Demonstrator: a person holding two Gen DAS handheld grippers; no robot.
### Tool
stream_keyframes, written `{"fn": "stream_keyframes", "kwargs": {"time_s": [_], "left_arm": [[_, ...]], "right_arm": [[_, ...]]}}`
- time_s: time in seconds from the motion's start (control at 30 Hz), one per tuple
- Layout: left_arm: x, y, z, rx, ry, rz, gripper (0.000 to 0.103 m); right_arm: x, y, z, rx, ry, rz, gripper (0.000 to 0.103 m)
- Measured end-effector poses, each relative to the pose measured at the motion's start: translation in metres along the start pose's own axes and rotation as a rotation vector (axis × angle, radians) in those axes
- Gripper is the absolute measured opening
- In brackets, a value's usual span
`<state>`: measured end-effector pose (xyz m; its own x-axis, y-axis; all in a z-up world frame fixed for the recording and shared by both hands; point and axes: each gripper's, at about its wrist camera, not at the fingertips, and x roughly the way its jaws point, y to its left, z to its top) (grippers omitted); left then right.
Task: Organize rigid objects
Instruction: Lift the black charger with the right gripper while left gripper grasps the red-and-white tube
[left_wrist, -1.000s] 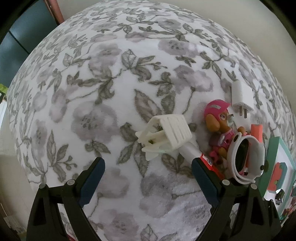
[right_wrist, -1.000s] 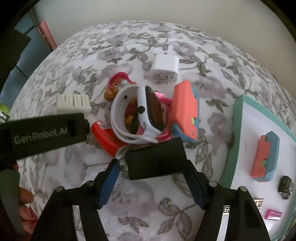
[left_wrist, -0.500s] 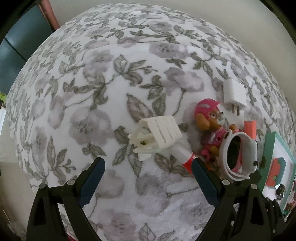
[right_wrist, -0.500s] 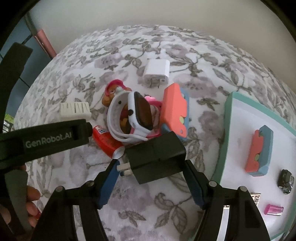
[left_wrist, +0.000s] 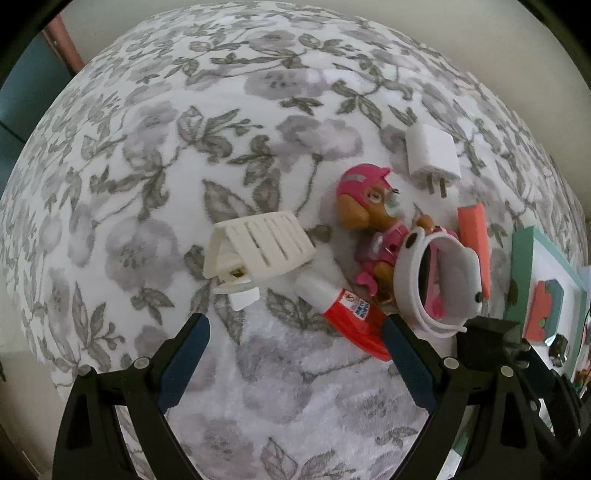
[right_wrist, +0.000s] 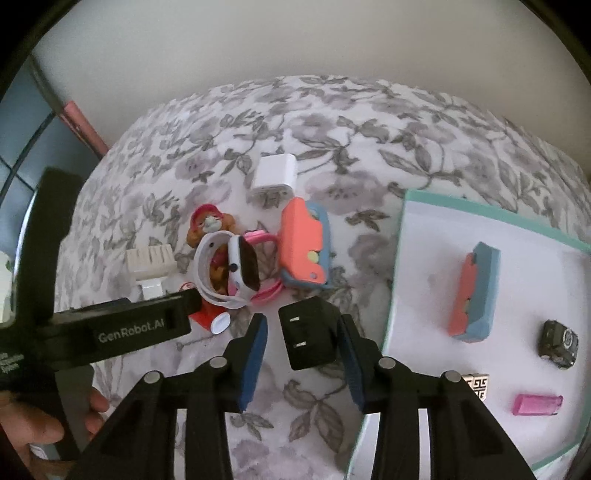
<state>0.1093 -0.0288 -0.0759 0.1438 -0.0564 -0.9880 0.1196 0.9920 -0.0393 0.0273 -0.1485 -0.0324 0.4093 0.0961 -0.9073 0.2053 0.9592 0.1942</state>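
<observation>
My right gripper (right_wrist: 303, 321) has a black plug charger (right_wrist: 310, 339) between its closing jaws. The charger's prong face points at the camera. It leans on the right finger, and a sliver of cloth shows beside the left pad. My left gripper (left_wrist: 295, 325) stands open over bare floral cloth with nothing between its fingers. Just beyond it lie a white slatted clip (left_wrist: 258, 251) and a red and white tube (left_wrist: 343, 314). A pink pup figure (left_wrist: 369, 206), a white watch (left_wrist: 436, 280), a coral block (left_wrist: 476, 243) and a white charger (left_wrist: 432, 155) cluster to the right.
A teal-rimmed white tray (right_wrist: 406, 258) at the right holds a coral and blue block (right_wrist: 474, 291), a small black object (right_wrist: 557, 343), a pink piece (right_wrist: 537, 404) and a patterned square (right_wrist: 476, 384). A person's hand (right_wrist: 33, 432) grips the left tool. A wall stands behind.
The right jaws have narrowed and the black charger has swivelled from lying across them to prongs facing the camera. Both grippers have drifted over the cloth and the right one has risen.
</observation>
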Motion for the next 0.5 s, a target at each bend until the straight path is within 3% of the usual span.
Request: {"fn": "stream_keyframes", "kwargs": {"time_s": [0.27,0.5], "left_arm": [[0.005,-0.032,-0.006,0.073,0.009,-0.017,0.095],[0.022,-0.041,-0.011,0.039,0.05,-0.073,0.09]], "right_arm": [[0.009,-0.007,-0.001,0.013,0.014,-0.004,0.042],[0.02,-0.008,-0.003,0.013,0.042,-0.019,0.042]]}}
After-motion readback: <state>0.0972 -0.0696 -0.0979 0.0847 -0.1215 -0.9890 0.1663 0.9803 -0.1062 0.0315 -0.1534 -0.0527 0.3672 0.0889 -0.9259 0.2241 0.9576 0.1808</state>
